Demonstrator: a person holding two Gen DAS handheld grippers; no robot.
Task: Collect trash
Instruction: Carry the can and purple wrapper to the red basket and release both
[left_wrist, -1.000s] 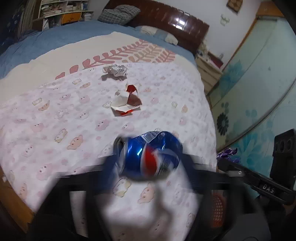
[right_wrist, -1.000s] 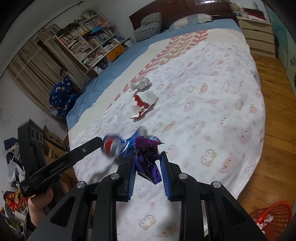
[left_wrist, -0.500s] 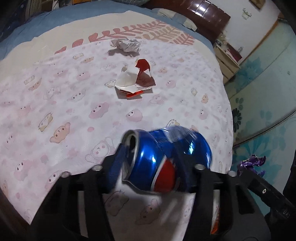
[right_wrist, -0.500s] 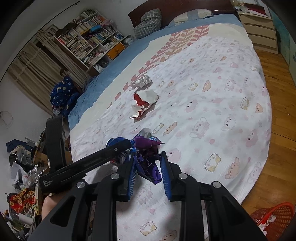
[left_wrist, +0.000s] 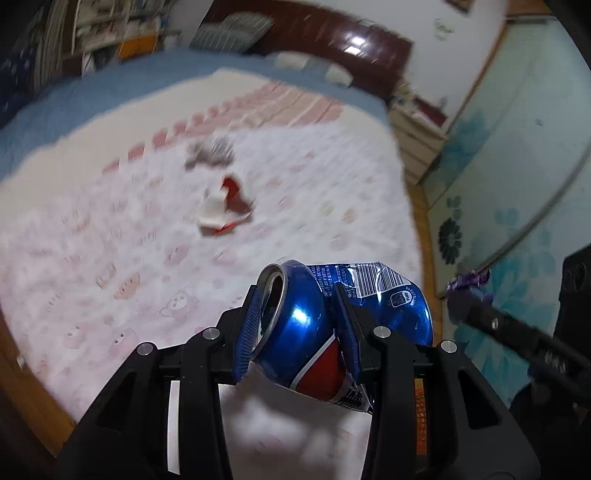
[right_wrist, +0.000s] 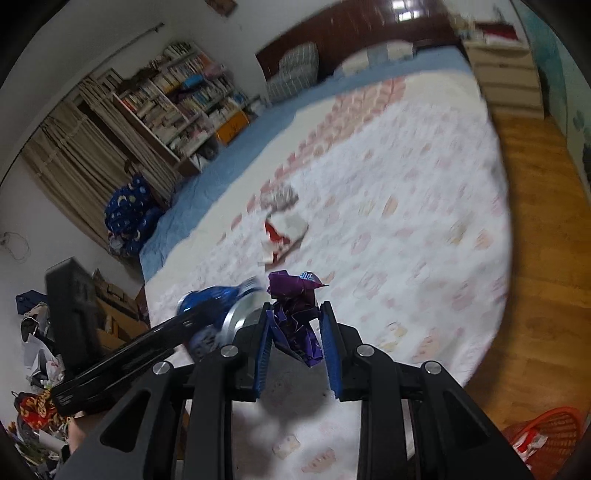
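The left gripper (left_wrist: 297, 325) is clamping a dented blue can (left_wrist: 314, 332) above the bed (left_wrist: 110, 229), while the right gripper (right_wrist: 295, 347) is pinching a crumpled purple wrapper (right_wrist: 297, 317). A red-and-white wrapper (left_wrist: 221, 208) and a grey wad (left_wrist: 210, 153) are lying on the bedspread, and a red basket (right_wrist: 546, 432) is sitting on the floor.

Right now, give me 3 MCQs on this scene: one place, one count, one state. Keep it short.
1. Where is the red mesh basket?
A. on the bed
B. on the wood floor beside the bed
C. on the bookshelf

2. How many trash pieces lie loose on the bear-print bedspread?
A. two
B. none
C. five

3. What state is the crushed blue cola can in?
A. lying on the bedspread
B. standing on the floor
C. clamped in the left hand-held gripper

Answers:
1 B, it sits at the lower right on the floorboards.
2 A, a grey crumpled paper wad and a torn red-and-white wrapper.
3 C, both pads press its dented sides.
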